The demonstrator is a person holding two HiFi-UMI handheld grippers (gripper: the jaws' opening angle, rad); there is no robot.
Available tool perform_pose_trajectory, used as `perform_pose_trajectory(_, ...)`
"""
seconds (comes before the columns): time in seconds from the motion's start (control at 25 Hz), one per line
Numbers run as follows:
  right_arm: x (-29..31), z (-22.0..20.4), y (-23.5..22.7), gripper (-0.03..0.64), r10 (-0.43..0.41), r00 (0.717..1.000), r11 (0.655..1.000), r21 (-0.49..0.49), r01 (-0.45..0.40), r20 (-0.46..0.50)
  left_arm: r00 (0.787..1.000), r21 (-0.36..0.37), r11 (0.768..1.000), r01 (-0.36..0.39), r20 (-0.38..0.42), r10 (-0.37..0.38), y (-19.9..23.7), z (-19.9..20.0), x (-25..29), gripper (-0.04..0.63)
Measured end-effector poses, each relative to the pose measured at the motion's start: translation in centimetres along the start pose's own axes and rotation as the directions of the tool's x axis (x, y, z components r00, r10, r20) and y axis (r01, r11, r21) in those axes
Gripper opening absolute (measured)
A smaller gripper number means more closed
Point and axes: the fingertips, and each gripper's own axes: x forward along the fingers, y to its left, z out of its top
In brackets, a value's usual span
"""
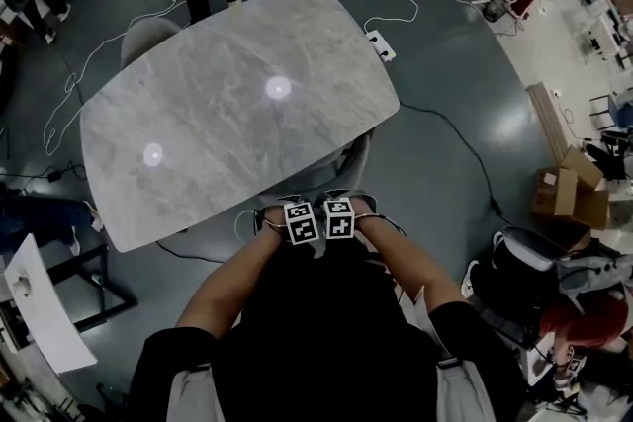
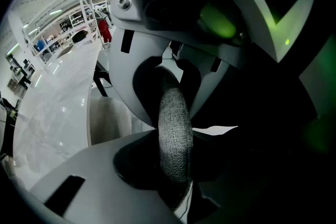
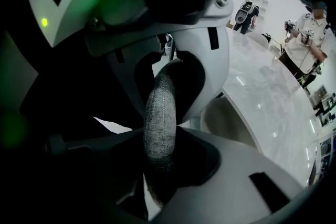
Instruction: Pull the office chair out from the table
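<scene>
The office chair (image 1: 348, 165) stands pushed in against the near edge of the desk (image 1: 227, 114). Its backrest (image 2: 175, 128) is upright, covered in grey woven fabric, with a narrow rounded top rim. The desk's top is pale grey marble with rounded corners.

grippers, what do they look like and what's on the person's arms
The left gripper and right gripper have rounded white plastic jaws with black hollows and slot marks, and carry black-and-white marker cubes; the sleeves are short and black.
</scene>
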Motion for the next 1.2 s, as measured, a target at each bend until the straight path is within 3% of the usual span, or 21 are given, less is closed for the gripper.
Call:
perform_pose_trajectory(0.6,-0.1,0.5,1.7,0.1,-0.009,1.0,0.999,0.032,0.009,0.013,0.999,0.022,0.999,0.042,-0.002,-0.042,-1.8,-0.2,-0.3,0.11)
perform_pose_trajectory(1.2,-1.1,-1.8,11.2,0.1,0.028,1.0,1.0,0.011,-0.028,0.011,0.999,-0.021,0.999,0.049,0.01,-0.049,-11.0,2.5,1.2,0.114)
